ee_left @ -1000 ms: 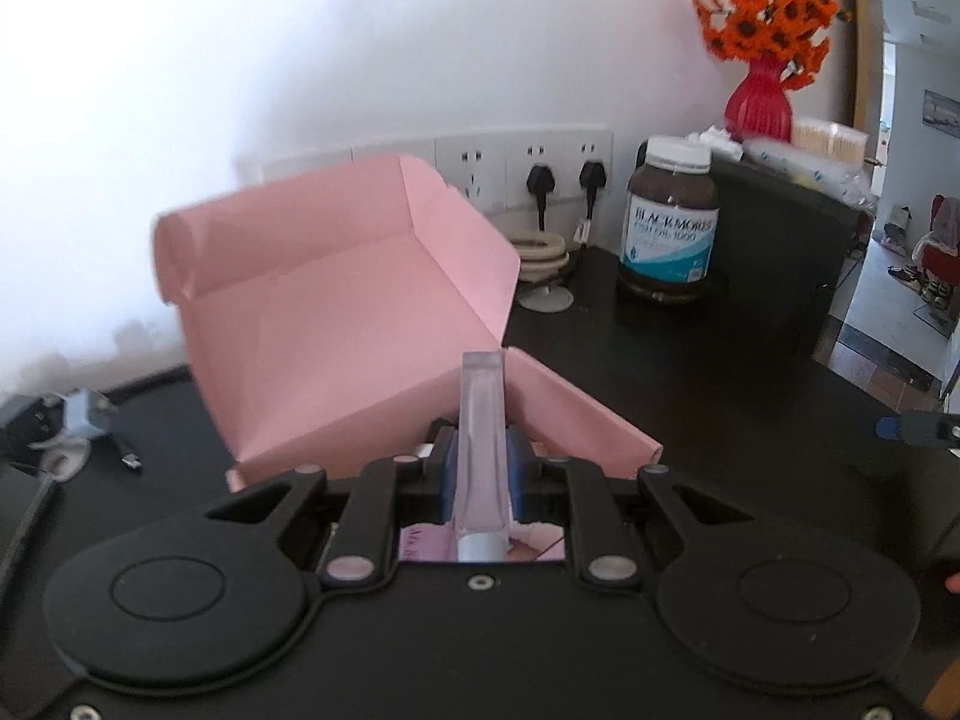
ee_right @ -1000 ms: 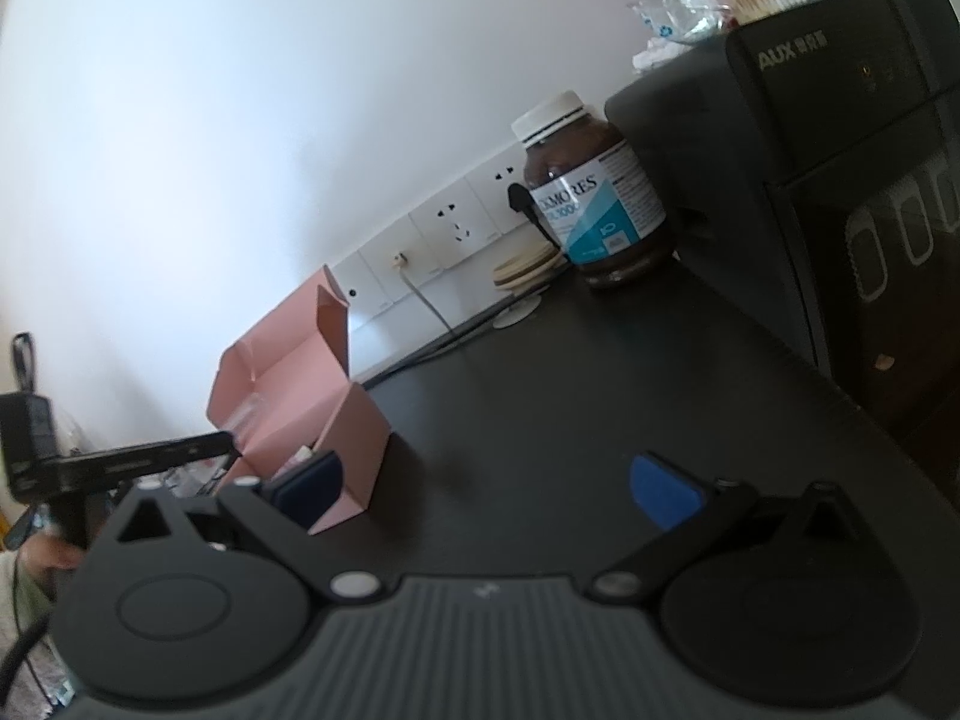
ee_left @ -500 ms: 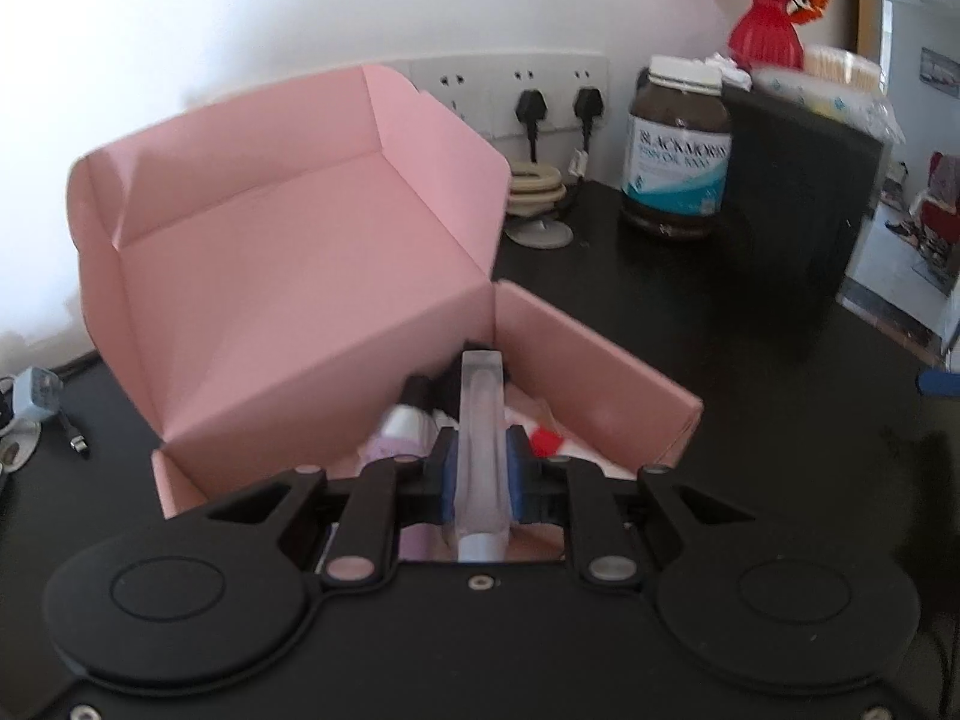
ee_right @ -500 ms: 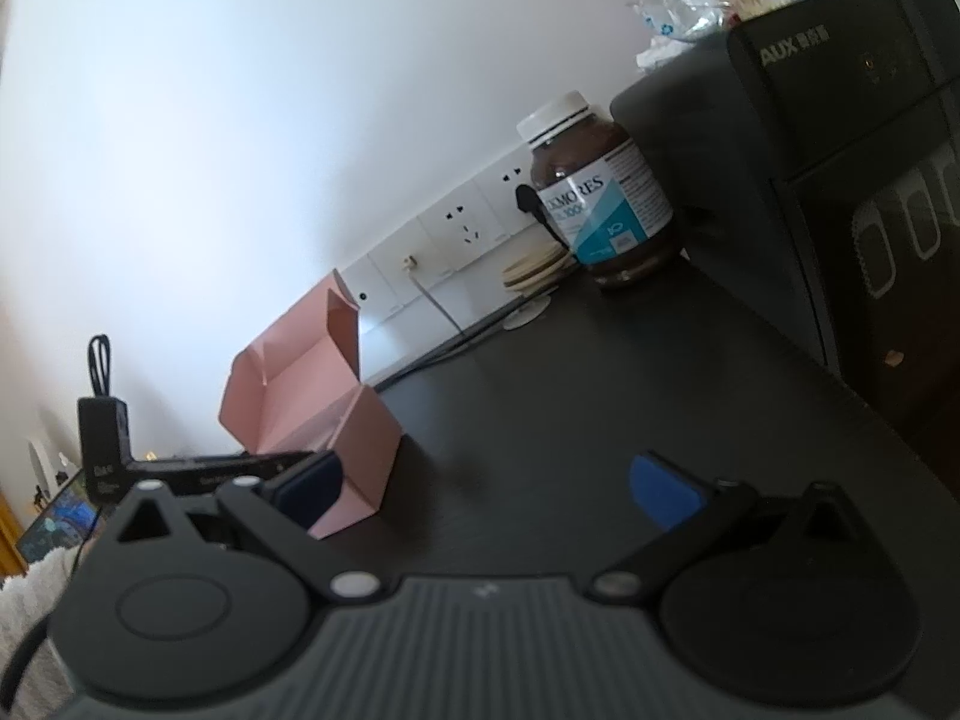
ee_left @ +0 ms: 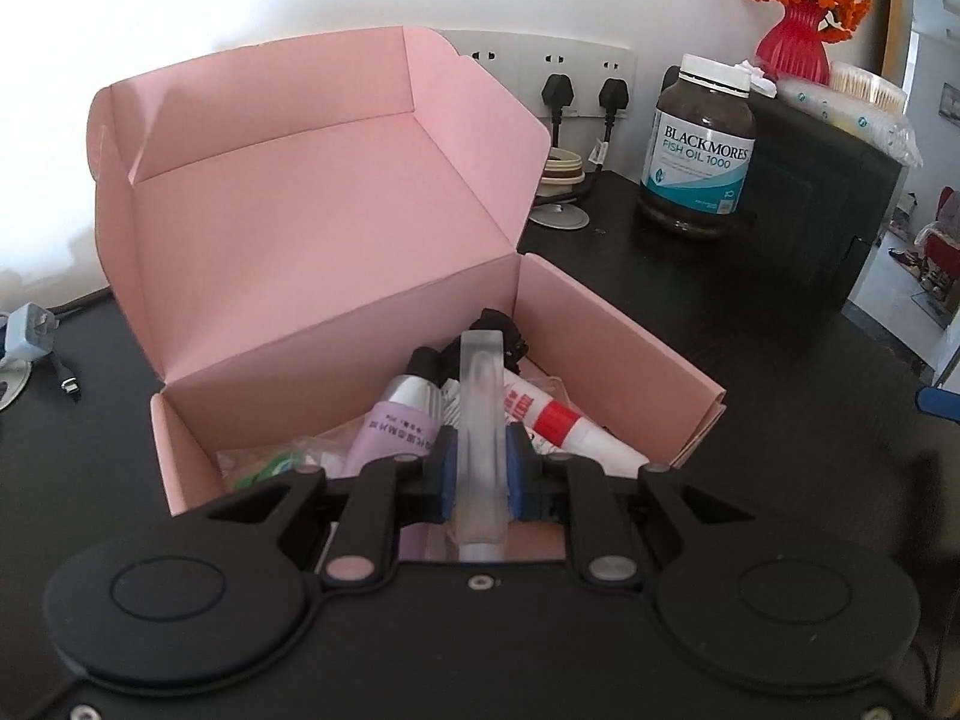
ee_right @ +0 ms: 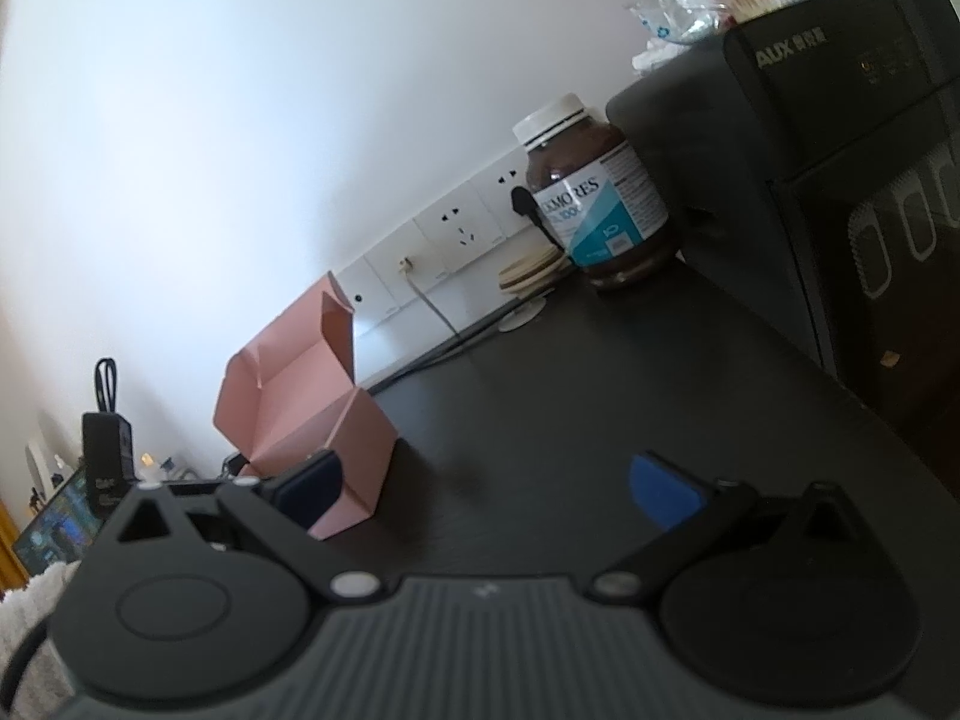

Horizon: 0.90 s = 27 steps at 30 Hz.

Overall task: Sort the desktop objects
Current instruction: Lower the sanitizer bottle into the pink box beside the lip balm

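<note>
2 blue pads (ee_left: 515,468) clamp a frosted tube (ee_left: 480,420) over the pink box (ee_left: 618,342).

Bg only: brown glass fish-oil bottle w/ white cap (ee_left: 696,147) upright on black desk (ee_left: 750,324), just left of tall black AUX appliance (ee_right: 840,168). Red vase w/ orange flowers (ee_left: 795,39) + clear tub of cotton swabs (ee_left: 867,90) on top of it. White wall sockets (ee_left: 576,78), two black plugs in. Coiled beige cable (ee_left: 561,171) below sockets.
</note>
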Tool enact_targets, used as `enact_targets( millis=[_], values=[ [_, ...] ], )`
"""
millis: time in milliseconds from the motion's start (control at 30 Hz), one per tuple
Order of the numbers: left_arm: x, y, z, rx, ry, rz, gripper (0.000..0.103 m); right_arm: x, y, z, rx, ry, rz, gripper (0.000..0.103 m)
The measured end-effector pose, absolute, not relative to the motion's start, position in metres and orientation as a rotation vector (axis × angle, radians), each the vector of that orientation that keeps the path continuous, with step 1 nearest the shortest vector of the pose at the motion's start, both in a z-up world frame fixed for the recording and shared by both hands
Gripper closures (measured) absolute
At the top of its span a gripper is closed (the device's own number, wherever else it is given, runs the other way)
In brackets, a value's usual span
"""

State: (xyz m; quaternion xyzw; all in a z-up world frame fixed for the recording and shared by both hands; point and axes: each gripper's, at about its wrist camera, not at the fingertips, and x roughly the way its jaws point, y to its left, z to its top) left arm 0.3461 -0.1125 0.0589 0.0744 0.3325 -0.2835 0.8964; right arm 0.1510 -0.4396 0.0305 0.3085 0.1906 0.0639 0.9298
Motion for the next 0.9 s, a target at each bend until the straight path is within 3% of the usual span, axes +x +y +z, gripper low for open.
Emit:
enact_targets(
  millis=[900],
  values=[
    [0.295,-0.103,0.058,0.147,0.632,-0.55,0.086,0.146,-0.438,0.03,0.632,0.381,0.128,0.001]
  ],
)
